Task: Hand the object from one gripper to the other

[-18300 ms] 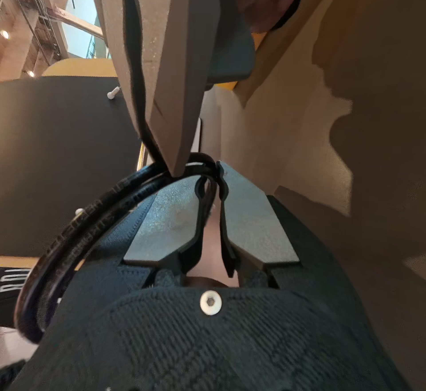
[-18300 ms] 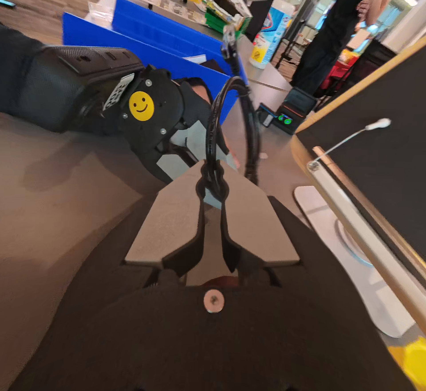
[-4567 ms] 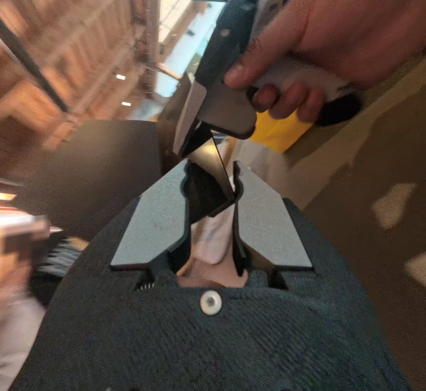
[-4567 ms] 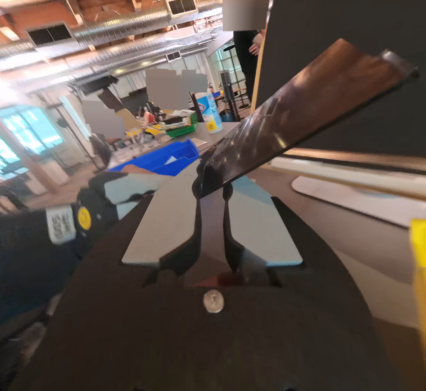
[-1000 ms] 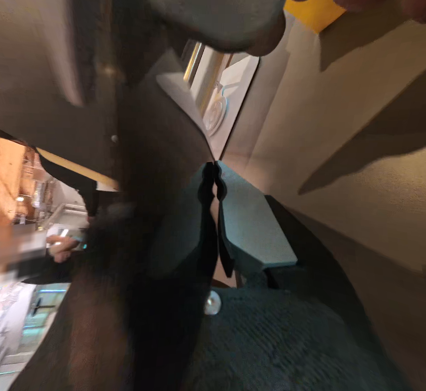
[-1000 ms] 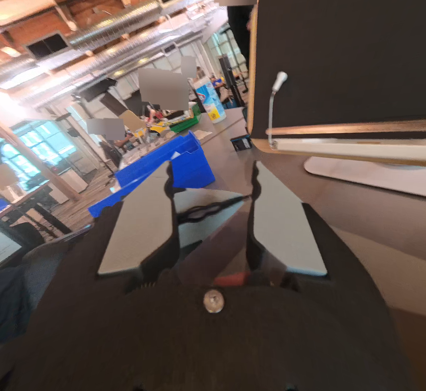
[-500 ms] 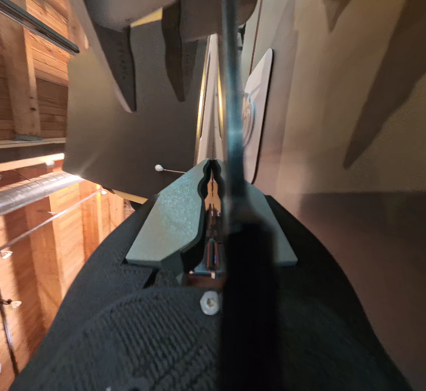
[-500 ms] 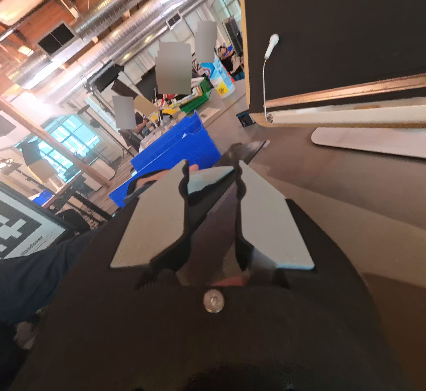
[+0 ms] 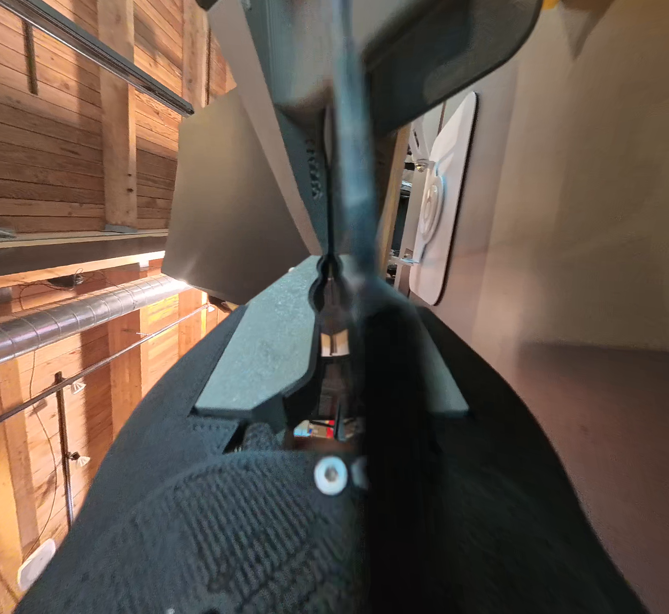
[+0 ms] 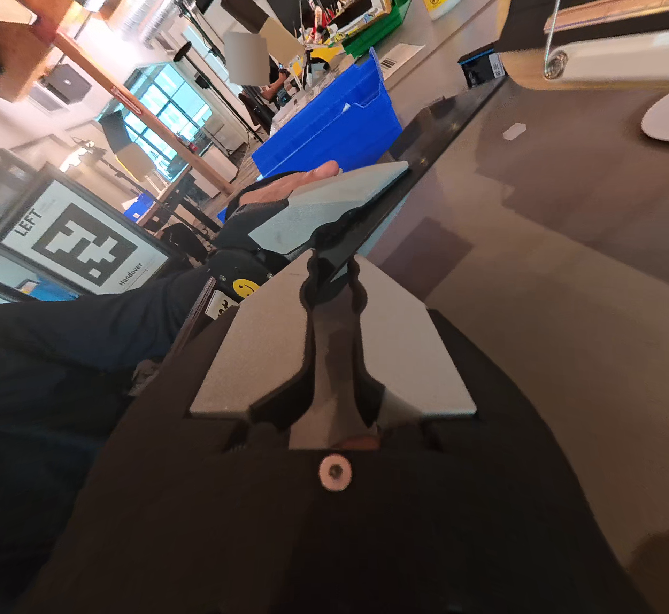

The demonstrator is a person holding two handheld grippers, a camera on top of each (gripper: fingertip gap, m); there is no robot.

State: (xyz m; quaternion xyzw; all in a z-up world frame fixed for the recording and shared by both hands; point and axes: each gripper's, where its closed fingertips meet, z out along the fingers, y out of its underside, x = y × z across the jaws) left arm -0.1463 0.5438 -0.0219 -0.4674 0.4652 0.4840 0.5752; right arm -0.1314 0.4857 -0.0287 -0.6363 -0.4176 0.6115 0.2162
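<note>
Here the thin black plate (image 10: 405, 195) is pinched edge-on by both claws above the tabletop (image 10: 543, 271). The left claw (image 9: 331, 265) is closed on one part of it; in its view the plate rises as a blurred dark strip. The right claw (image 10: 331, 265) grips its near corner, fingers narrow. A blue bin (image 10: 325, 137) stands behind.
</note>
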